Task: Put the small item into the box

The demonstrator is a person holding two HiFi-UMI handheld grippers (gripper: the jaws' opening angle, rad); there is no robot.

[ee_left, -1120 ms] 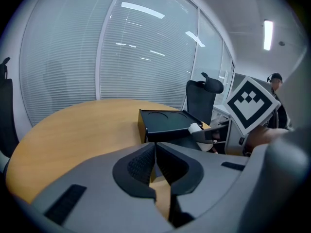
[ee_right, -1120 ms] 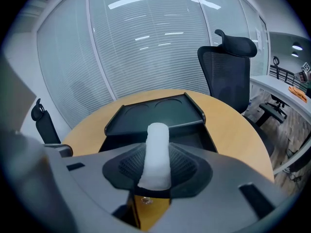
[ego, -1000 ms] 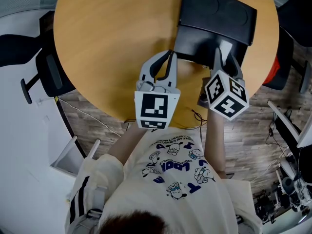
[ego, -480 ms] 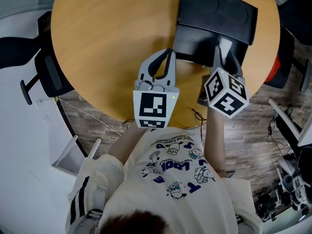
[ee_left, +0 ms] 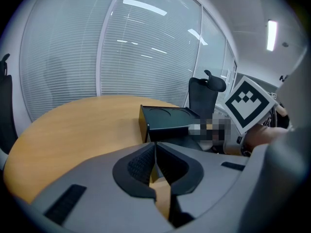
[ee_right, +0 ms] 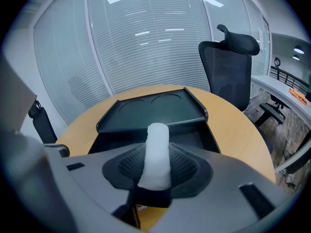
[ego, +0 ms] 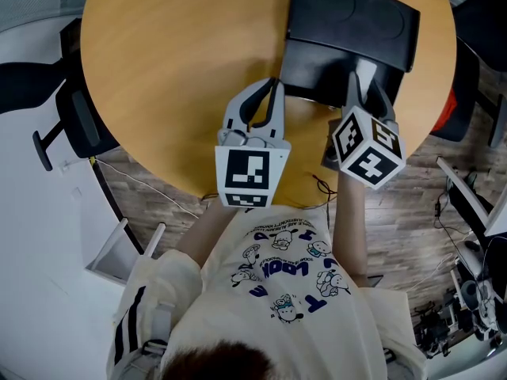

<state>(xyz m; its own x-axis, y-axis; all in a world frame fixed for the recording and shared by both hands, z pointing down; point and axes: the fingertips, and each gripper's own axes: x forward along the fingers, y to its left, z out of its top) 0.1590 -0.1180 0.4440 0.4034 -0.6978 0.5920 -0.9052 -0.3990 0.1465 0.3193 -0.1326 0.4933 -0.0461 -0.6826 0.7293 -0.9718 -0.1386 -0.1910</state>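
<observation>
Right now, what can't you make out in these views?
- Box inside: head view, right gripper covers part; right gripper view, item blocks most.
- Item's lower end: right gripper view, sunk inside the gripper.
- Area beside box: left gripper view, mosaic patch.

Left gripper (ego: 274,85) jaws together, empty — right gripper (ego: 363,81) clamps small item (ee_right: 156,152); both angled down.
</observation>
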